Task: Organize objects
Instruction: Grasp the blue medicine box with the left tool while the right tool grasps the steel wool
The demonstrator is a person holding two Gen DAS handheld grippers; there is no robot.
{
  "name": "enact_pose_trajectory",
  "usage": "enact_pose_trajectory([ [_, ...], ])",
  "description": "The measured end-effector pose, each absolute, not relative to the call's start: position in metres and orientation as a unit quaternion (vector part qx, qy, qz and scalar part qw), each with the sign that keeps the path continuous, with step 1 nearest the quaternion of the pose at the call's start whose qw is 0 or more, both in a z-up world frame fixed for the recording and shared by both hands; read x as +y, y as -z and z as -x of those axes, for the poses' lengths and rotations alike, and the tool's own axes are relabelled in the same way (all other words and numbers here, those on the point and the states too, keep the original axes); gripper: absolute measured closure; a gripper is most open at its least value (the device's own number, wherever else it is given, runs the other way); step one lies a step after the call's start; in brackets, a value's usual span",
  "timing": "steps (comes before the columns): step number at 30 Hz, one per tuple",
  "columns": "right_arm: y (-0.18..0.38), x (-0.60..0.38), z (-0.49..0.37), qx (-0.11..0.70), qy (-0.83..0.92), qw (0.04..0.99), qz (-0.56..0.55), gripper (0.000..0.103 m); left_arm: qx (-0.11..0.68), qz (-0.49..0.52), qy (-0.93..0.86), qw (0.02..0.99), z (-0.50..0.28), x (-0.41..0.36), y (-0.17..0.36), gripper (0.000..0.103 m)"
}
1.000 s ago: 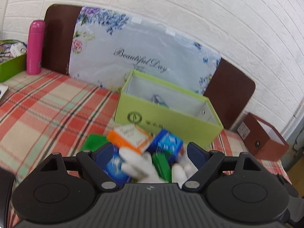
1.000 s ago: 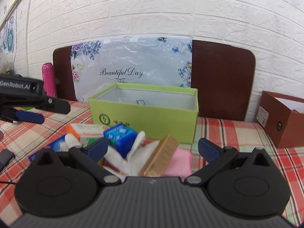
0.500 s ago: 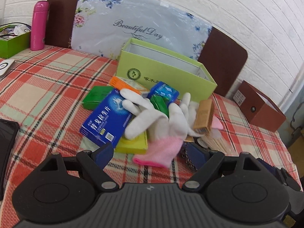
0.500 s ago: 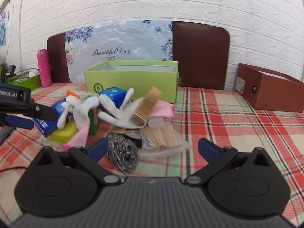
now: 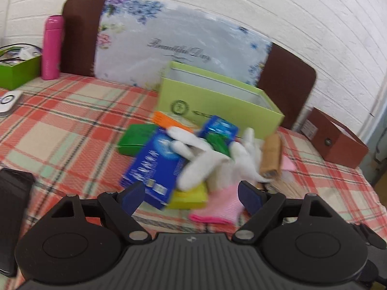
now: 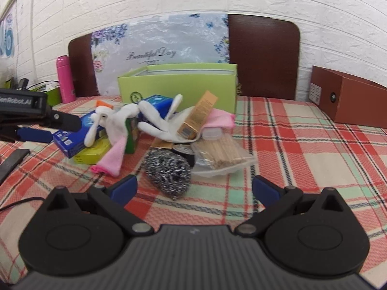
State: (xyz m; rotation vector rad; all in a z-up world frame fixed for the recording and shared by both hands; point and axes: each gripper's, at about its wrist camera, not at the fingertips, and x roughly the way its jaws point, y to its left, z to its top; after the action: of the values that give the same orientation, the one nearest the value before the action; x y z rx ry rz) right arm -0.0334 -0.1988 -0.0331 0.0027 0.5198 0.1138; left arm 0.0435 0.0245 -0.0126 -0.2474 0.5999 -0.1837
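A pile of objects lies on the plaid tablecloth before an open light-green box [image 5: 217,106] [image 6: 179,84]. The pile holds a white and pink glove [image 5: 217,169] [image 6: 116,123], a large blue box [image 5: 154,166] [image 6: 72,133], a yellow packet [image 5: 191,195], a green box [image 5: 135,140], a small blue box [image 5: 219,128], a gold box [image 5: 271,159] [image 6: 198,116], a steel scourer [image 6: 169,172] and a pack of toothpicks [image 6: 222,154]. My left gripper [image 5: 192,195] is open and empty just before the glove's pink cuff. My right gripper [image 6: 194,188] is open and empty before the scourer.
A pink bottle [image 5: 50,46] [image 6: 65,82] and a dark green tray [image 5: 17,70] stand at the back left. A brown box [image 5: 336,140] [image 6: 350,96] sits at the right. A floral board [image 5: 181,46] leans on the wall. A black phone [image 5: 12,212] lies at the left.
Both grippers have drawn back from the pile and risen, so more of the table shows. The left gripper then edged forward toward the glove. Both stayed open and empty.
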Motion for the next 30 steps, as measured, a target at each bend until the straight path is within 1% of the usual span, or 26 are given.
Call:
enact_pose_trajectory([
  [2,0.032,-0.193,0.031,0.254,-0.066,0.965,0.001,0.008,0.3,0.121,0.079,0.943,-0.051,0.034,0.017,0.016],
  [4,0.031,-0.187,0.029,0.252,-0.068,0.965,0.006,0.021,0.311,0.106,0.071,0.942,-0.06,0.035,0.023,0.016],
  [6,0.03,-0.182,0.027,0.249,-0.071,0.966,0.015,0.025,0.317,0.082,0.067,0.943,-0.067,0.032,0.028,0.016],
  [11,0.03,-0.173,0.024,0.245,-0.08,0.966,0.036,0.029,0.314,0.012,0.064,0.947,-0.084,0.018,0.038,0.016],
  [15,0.031,-0.166,0.017,0.244,-0.089,0.965,0.046,0.043,0.311,-0.006,0.056,0.949,-0.096,0.02,0.042,0.016],
  [16,0.032,-0.164,0.014,0.246,-0.093,0.964,0.049,0.046,0.311,-0.005,0.057,0.949,-0.098,0.021,0.042,0.017],
  [17,0.032,-0.162,0.012,0.245,-0.096,0.963,0.053,0.046,0.314,-0.001,0.064,0.947,-0.099,0.023,0.043,0.029],
  [18,0.034,-0.159,0.009,0.244,-0.095,0.963,0.061,0.046,0.321,0.008,0.075,0.944,-0.1,0.026,0.044,0.038],
  [19,0.035,-0.157,0.007,0.244,-0.092,0.963,0.071,0.046,0.331,0.022,0.084,0.94,-0.1,0.028,0.045,0.039],
  [21,0.039,-0.151,0.001,0.246,-0.08,0.962,0.092,0.046,0.339,0.044,0.09,0.935,-0.096,0.034,0.046,0.04],
  [23,0.044,-0.148,-0.004,0.255,-0.069,0.959,0.107,0.046,0.345,0.044,0.096,0.933,-0.089,0.035,0.045,0.04],
  [24,0.046,-0.147,-0.006,0.263,-0.065,0.956,0.113,0.054,0.348,0.043,0.099,0.931,-0.084,0.035,0.044,0.04],
  [25,0.048,-0.147,-0.006,0.268,-0.062,0.954,0.116,0.065,0.353,0.045,0.105,0.929,-0.079,0.035,0.044,0.04],
  [26,0.046,-0.15,-0.005,0.27,-0.064,0.954,0.111,0.066,0.36,0.051,0.113,0.925,-0.073,0.036,0.043,0.04],
  [28,0.04,-0.157,-0.001,0.278,-0.075,0.954,0.086,0.072,0.374,0.072,0.135,0.915,-0.061,0.038,0.044,0.04],
  [30,0.032,-0.168,0.004,0.288,-0.091,0.952,0.042,0.075,0.387,0.088,0.156,0.905,-0.049,0.039,0.044,0.04],
])
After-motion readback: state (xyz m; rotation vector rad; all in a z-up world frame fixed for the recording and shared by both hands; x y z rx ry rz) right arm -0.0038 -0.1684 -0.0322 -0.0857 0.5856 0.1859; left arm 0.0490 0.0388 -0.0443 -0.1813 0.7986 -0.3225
